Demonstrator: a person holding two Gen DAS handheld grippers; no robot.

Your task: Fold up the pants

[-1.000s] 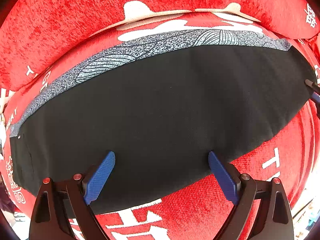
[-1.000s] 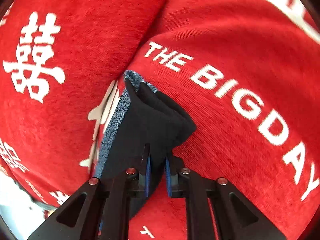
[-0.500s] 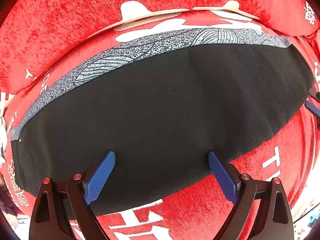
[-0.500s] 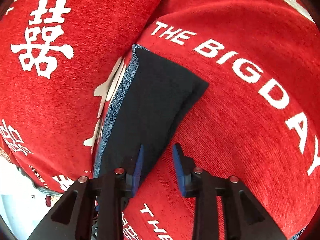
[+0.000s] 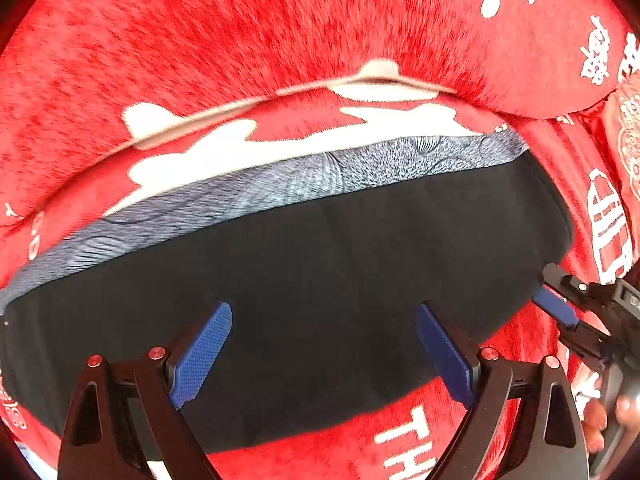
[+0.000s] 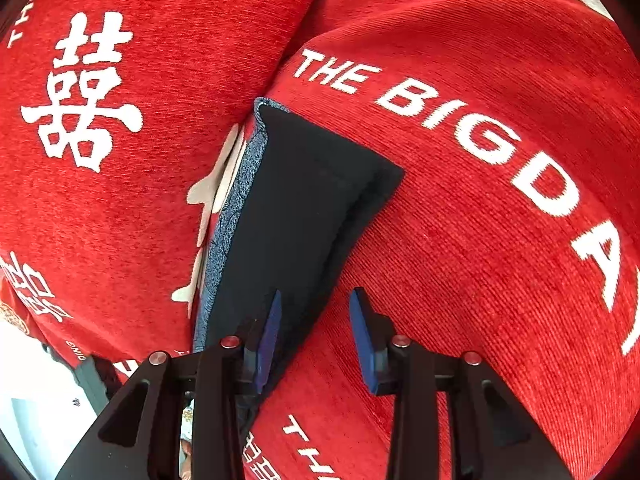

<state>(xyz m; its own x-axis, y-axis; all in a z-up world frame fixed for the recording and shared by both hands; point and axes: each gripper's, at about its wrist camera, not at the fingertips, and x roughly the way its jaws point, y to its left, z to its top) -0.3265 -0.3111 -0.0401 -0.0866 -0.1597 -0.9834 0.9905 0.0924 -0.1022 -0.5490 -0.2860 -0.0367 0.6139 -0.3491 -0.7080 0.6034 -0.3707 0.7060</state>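
The pants [image 5: 320,280] lie folded lengthwise on a red sofa seat, black on top with a grey patterned layer [image 5: 280,188] showing along the far edge. My left gripper [image 5: 324,344] is open and empty above the pants' near edge. My right gripper [image 6: 316,336] is open and empty at the pants' end [image 6: 304,208], its left finger over the cloth. The right gripper also shows in the left wrist view [image 5: 560,312], by the pants' right end.
The red sofa seat [image 6: 480,240] carries white lettering. The back cushion [image 5: 280,32] rises just behind the pants. A pale floor [image 6: 36,412] shows past the sofa's edge at lower left.
My right gripper let go of the pants' end, opened wider and drew back. The end now lies flat on the seat. My left gripper pulled back a little, still open.
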